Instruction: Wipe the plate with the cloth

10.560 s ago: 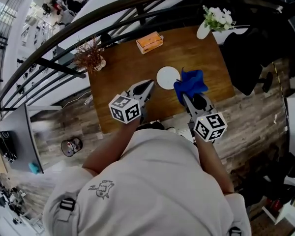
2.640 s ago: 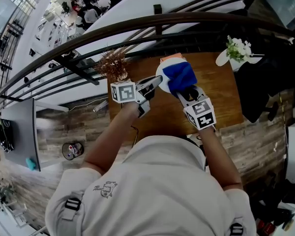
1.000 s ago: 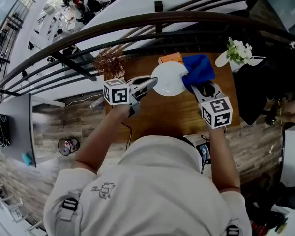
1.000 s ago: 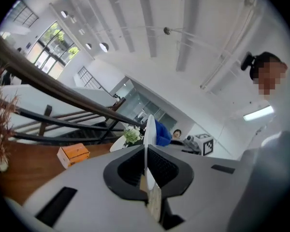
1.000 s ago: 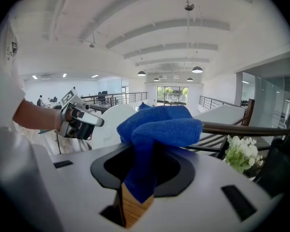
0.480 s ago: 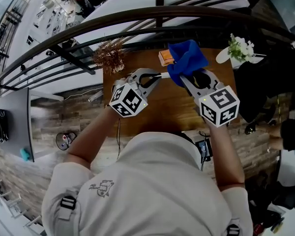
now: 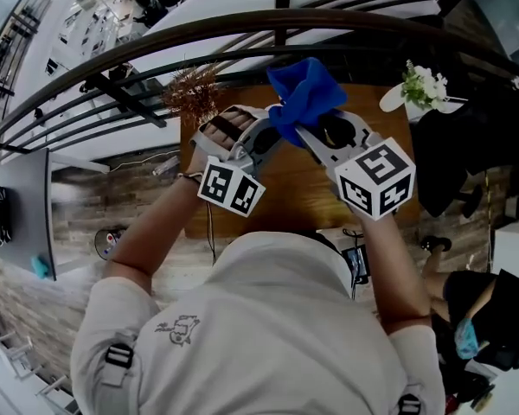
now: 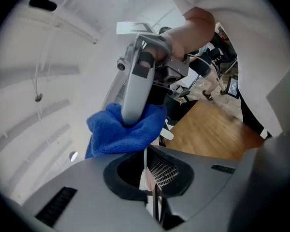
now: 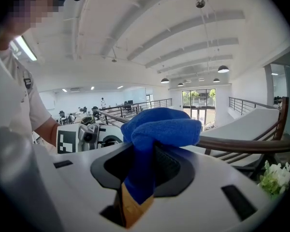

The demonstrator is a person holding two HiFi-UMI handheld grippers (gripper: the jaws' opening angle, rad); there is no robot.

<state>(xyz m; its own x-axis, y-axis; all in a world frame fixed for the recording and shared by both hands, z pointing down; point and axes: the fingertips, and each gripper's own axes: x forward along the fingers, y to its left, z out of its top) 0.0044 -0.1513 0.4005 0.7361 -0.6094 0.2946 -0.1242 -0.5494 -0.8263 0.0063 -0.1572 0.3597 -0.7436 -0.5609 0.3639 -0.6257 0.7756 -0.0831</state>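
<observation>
Two things are being held clear of the table (image 7: pixel 287 193) right now. The left tongs (image 7: pixel 264 138) are pinching almost shut on the rim of the plate (image 8: pixel 145 180), which is showing only as a thin white edge standing between the jaws. The right tongs (image 9: pixel 152 166) are clamping a fold of the cloth (image 7: pixel 307 93), whose blue wad is bulging out just ahead of their jaws and sitting just beyond the left tongs' tips, at the plate's far side; whether it is touching the plate I cannot tell. The plate is looking stiff, smooth and breakable to me, probably light but slippery in so thin a pinch, so I am guessing it is wanting a firm bite well onto the rim and gentle wiping pressure, lest it pivot or slide out. The cloth is looking soft, fluffy and nearly weightless, and gripping it through the bunched middle, as here, is leaving plenty of padding forward to rub with. No readable writing is showing anywhere: only black-and-white square markers on the cubes (image 7: pixel 232 188), and no brand on plate or cloth.
</observation>
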